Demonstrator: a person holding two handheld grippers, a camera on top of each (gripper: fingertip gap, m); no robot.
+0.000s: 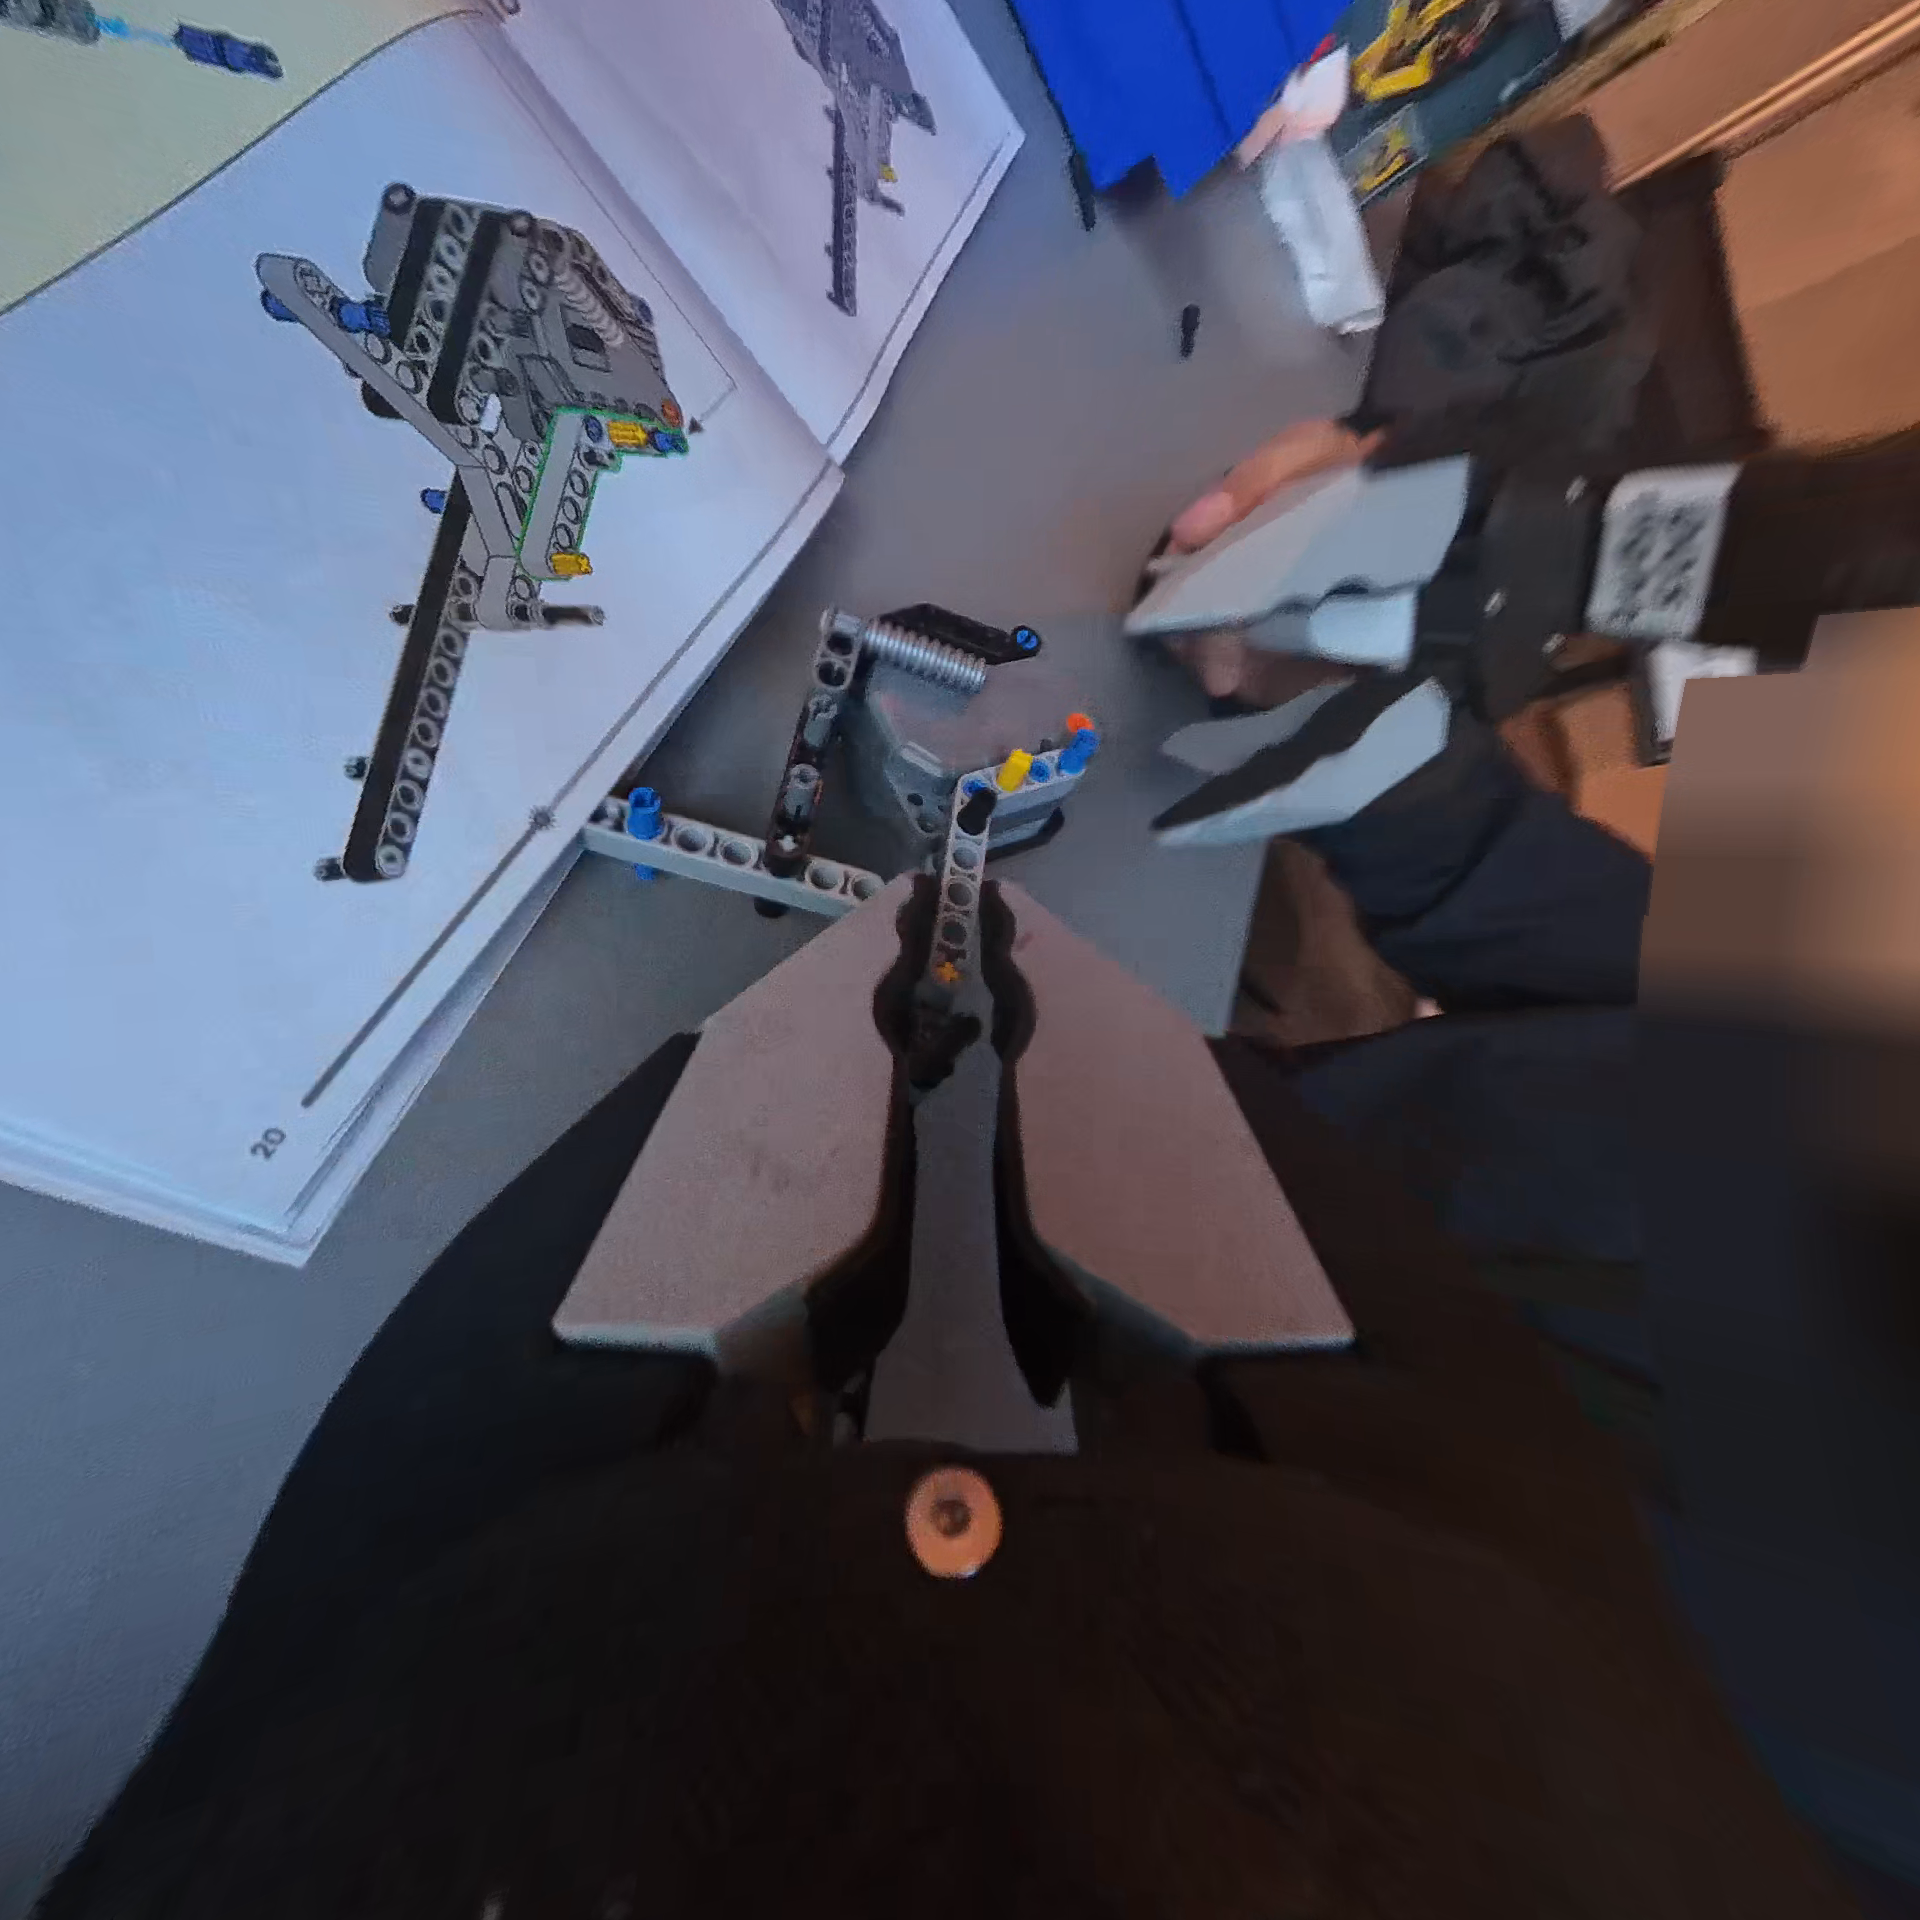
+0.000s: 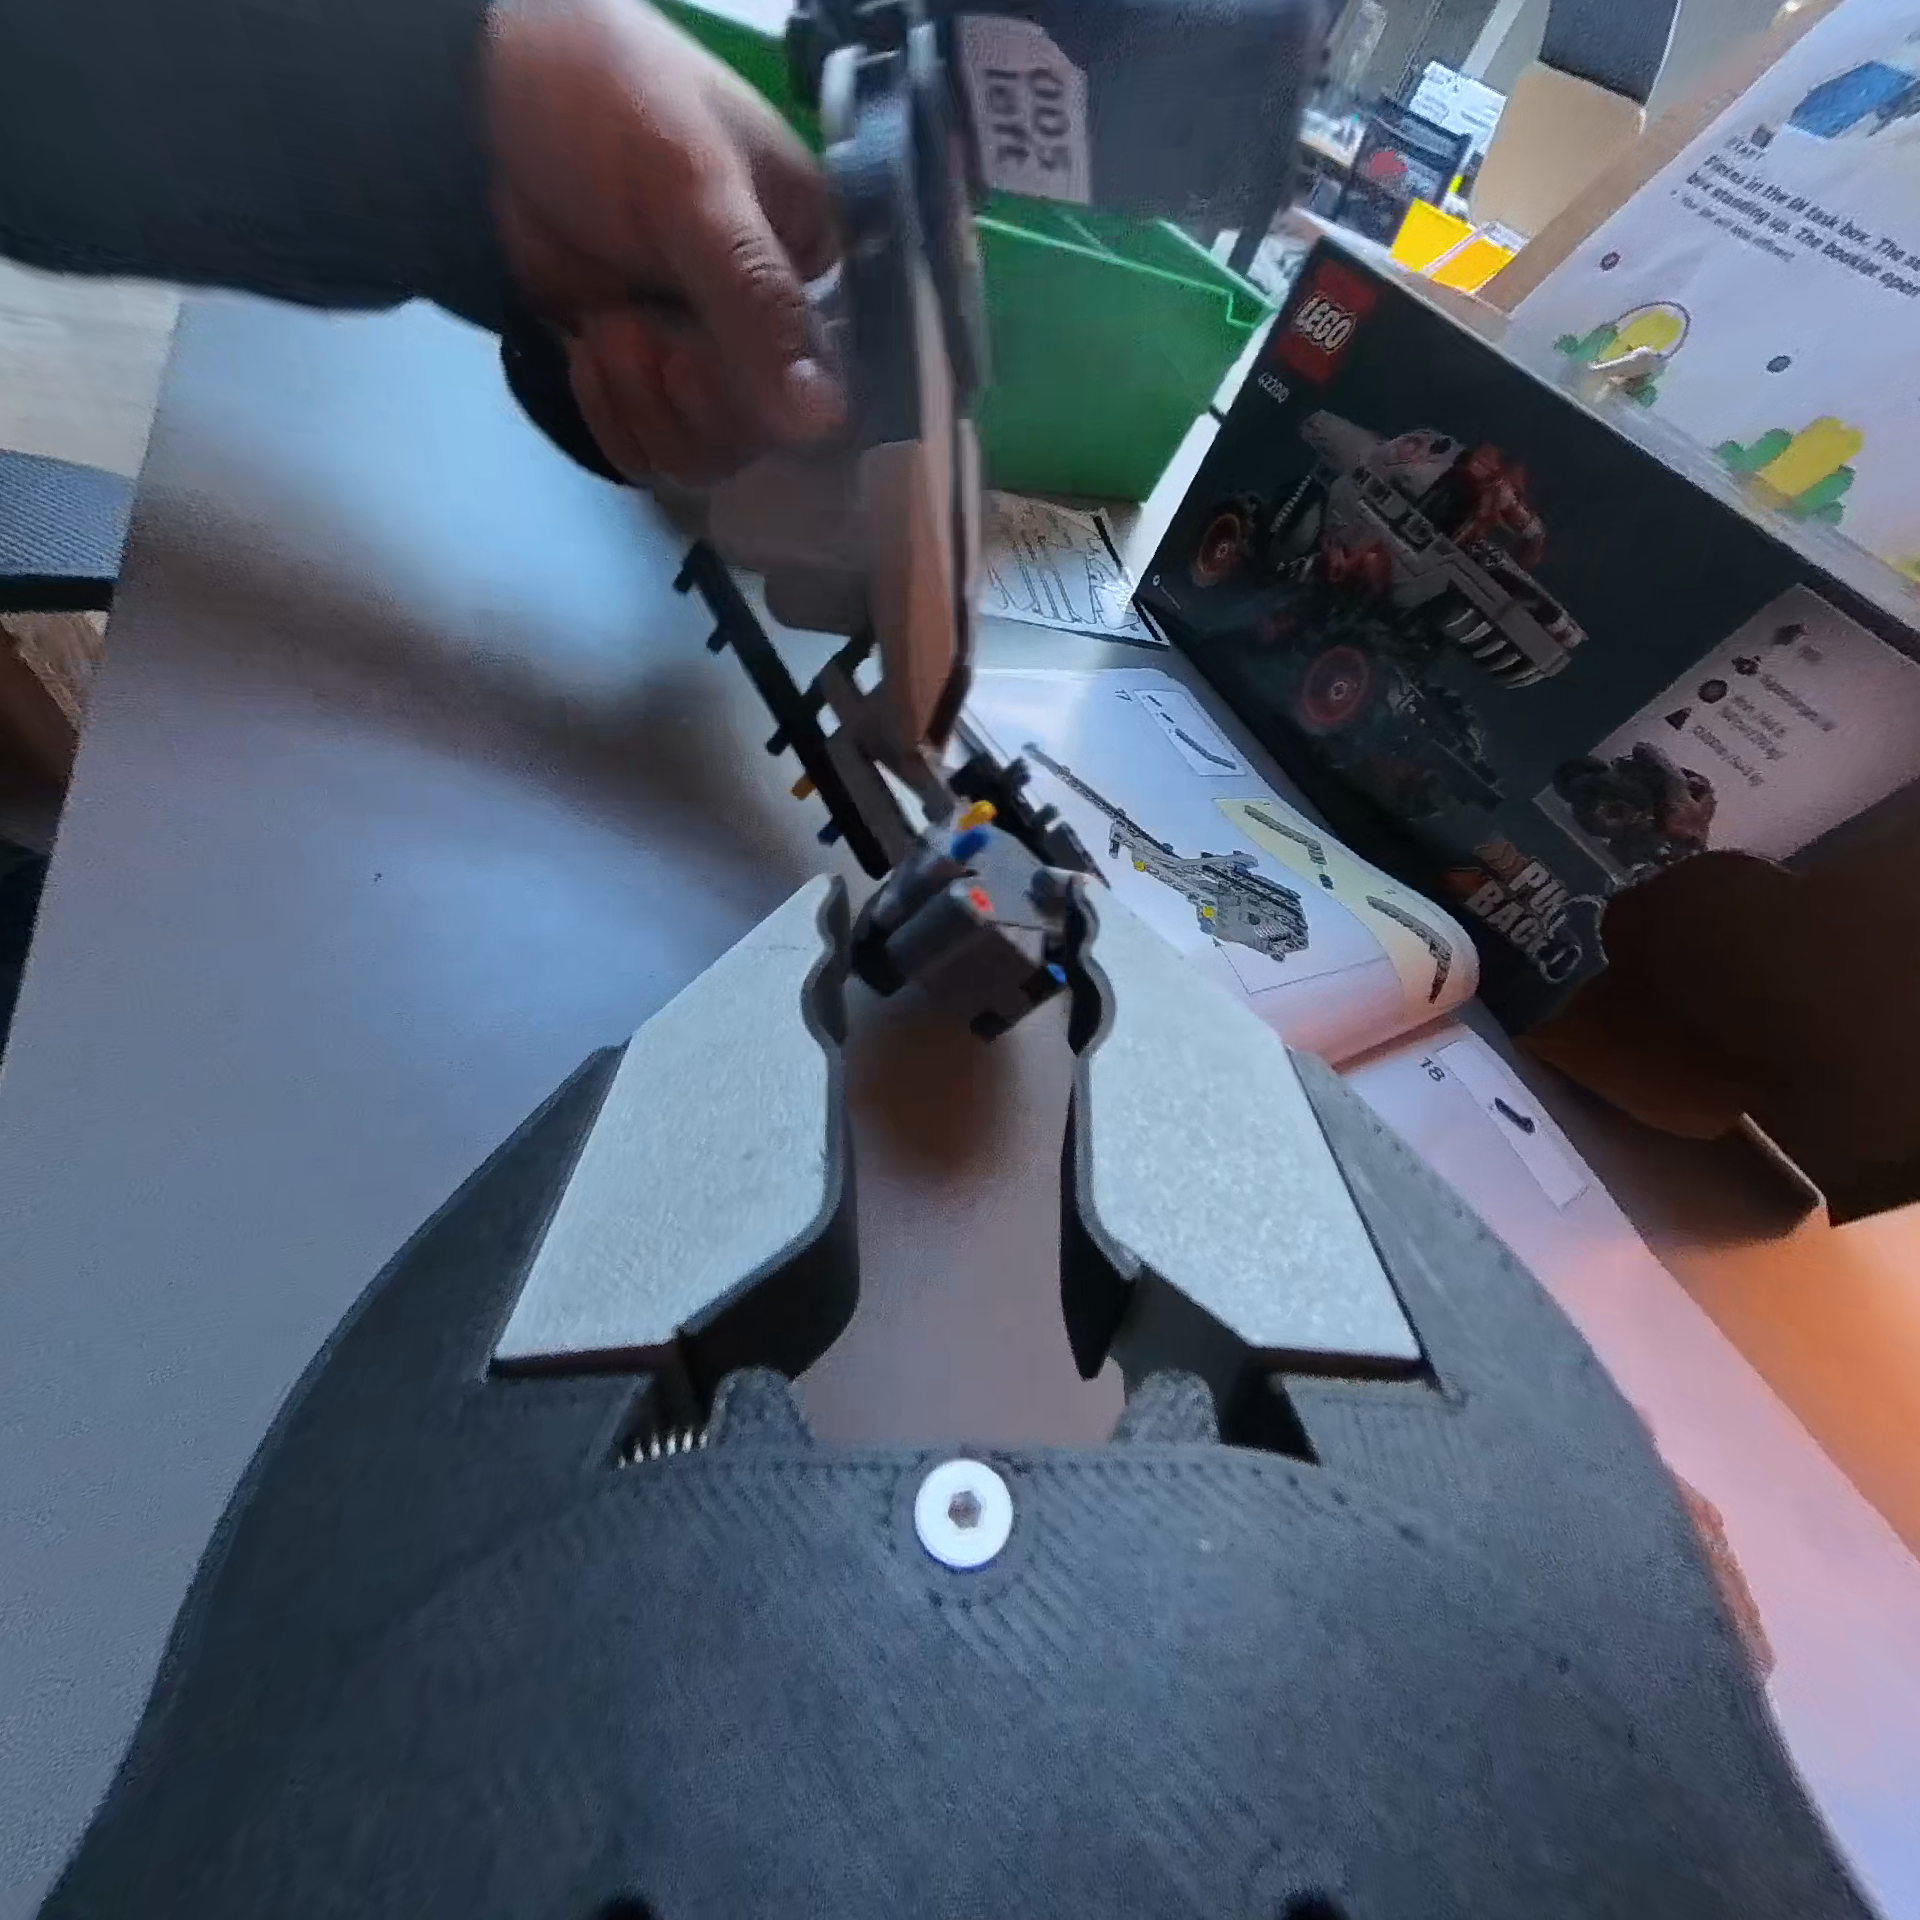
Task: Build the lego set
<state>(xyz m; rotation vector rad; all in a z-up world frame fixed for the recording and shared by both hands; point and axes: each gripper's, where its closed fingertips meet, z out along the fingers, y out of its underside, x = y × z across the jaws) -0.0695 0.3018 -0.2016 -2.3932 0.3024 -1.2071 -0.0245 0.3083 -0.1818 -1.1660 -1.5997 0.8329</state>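
Observation:
My left gripper (image 1: 956, 935) is shut on a grey holed beam (image 1: 961, 862) of the part-built lego assembly (image 1: 894, 727), held over the grey table. The assembly has black and grey beams, a silver spring (image 1: 925, 655), a grey block, and yellow, blue and orange pins. My right gripper (image 2: 956, 935) is open, its fingertips on either side of the assembly's grey block (image 2: 966, 925); I cannot tell if they touch it. It also shows at the right of the left wrist view (image 1: 1153, 717). A hand holds the left gripper (image 2: 914, 769) at the top of the right wrist view.
The open instruction booklet (image 1: 312, 623) lies to the left, and shows in the right wrist view (image 2: 1247, 883). The lego set's box (image 2: 1455, 644) stands at the right, a green bin (image 2: 1091, 374) behind. A loose black pin (image 1: 1190, 327) lies on the table (image 1: 1039, 416).

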